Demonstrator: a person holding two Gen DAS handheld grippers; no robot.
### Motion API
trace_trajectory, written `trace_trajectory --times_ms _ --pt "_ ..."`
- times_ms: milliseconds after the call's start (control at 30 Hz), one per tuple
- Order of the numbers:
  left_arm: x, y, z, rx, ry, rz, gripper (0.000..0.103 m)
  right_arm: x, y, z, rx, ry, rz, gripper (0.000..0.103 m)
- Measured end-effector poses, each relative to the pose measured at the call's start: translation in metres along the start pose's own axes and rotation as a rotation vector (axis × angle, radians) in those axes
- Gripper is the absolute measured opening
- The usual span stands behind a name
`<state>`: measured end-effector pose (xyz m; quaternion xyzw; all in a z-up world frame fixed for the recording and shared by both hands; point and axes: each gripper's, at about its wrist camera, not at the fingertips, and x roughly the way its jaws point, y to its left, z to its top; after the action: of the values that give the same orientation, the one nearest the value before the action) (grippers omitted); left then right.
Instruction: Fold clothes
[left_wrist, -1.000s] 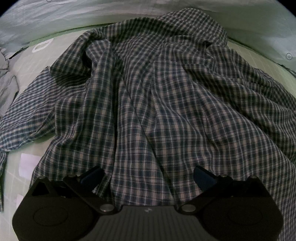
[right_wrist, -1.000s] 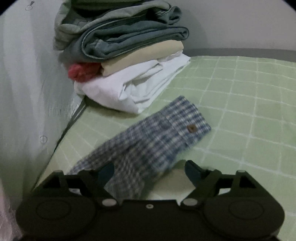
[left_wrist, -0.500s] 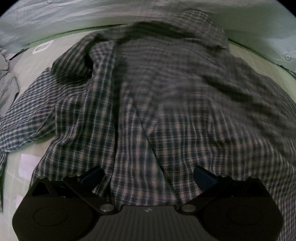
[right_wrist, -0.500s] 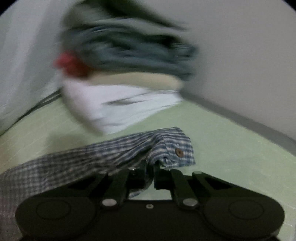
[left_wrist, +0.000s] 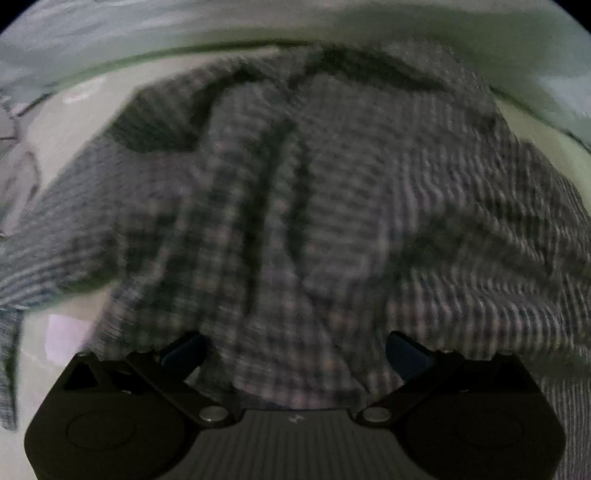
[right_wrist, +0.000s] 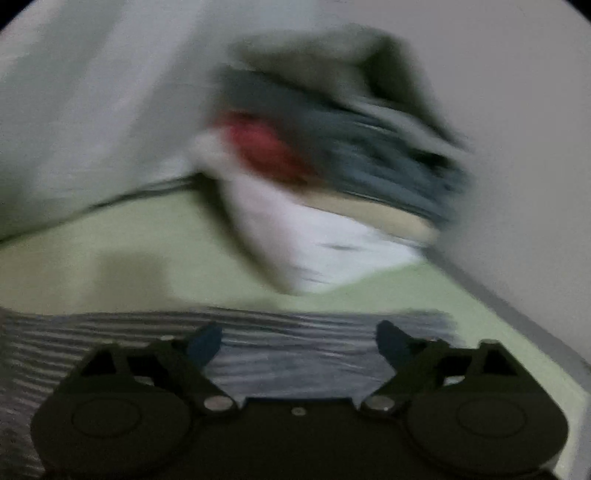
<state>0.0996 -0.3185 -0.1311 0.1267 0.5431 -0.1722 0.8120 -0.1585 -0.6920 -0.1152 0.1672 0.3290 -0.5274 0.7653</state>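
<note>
A dark blue and white checked shirt (left_wrist: 332, 206) lies rumpled over the pale green mat, blurred by motion and filling most of the left wrist view. My left gripper (left_wrist: 295, 350) is open just above its near hem, with cloth lying between the spread fingers. In the right wrist view the shirt's sleeve (right_wrist: 295, 343) stretches flat across the mat under my right gripper (right_wrist: 295, 341), which is open with its blue fingertips (right_wrist: 205, 341) wide apart. The sleeve's cuff end reaches to the right of the fingers.
A stack of folded clothes (right_wrist: 332, 177), white at the bottom, then beige, blue-grey and green with a red item at its side, stands ahead of the right gripper by the wall (right_wrist: 517, 110). A pale sheet (left_wrist: 110, 40) runs behind the shirt. Green mat (right_wrist: 147, 251) shows on the left.
The right gripper, shut on the sleeve cuff half a second ago, is now open and the sleeve lies flat. The shirt body has shifted and blurred; the left gripper stays open.
</note>
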Motion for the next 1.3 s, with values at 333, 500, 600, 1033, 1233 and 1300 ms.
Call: trace_trajectory --times_ms 333,500,600,1033,1233,1300 --pt "0.011 0.045 0.014 -0.079 -0.035 0.029 0.103 0.028 0.151 0.035 -0.062 0.155 0.510 0.098" --pt "0.019 0.052 0.027 -0.090 -0.053 0.039 0.103 0.041 0.205 0.058 -0.032 0.191 0.663 0.093" --pt "0.024 0.052 0.038 -0.089 -0.064 0.044 0.103 0.043 0.231 0.064 -0.058 0.198 0.709 0.087" --pt "0.045 0.056 0.067 -0.097 -0.129 0.059 0.103 0.040 0.312 0.073 -0.422 0.145 0.834 0.007" --pt "0.050 0.056 0.073 -0.099 -0.162 0.057 0.103 0.040 0.352 0.129 -0.516 -0.030 0.842 0.006" --pt "0.052 0.054 0.077 -0.098 -0.168 0.059 0.103 0.041 0.370 0.125 -0.581 -0.060 0.818 0.007"
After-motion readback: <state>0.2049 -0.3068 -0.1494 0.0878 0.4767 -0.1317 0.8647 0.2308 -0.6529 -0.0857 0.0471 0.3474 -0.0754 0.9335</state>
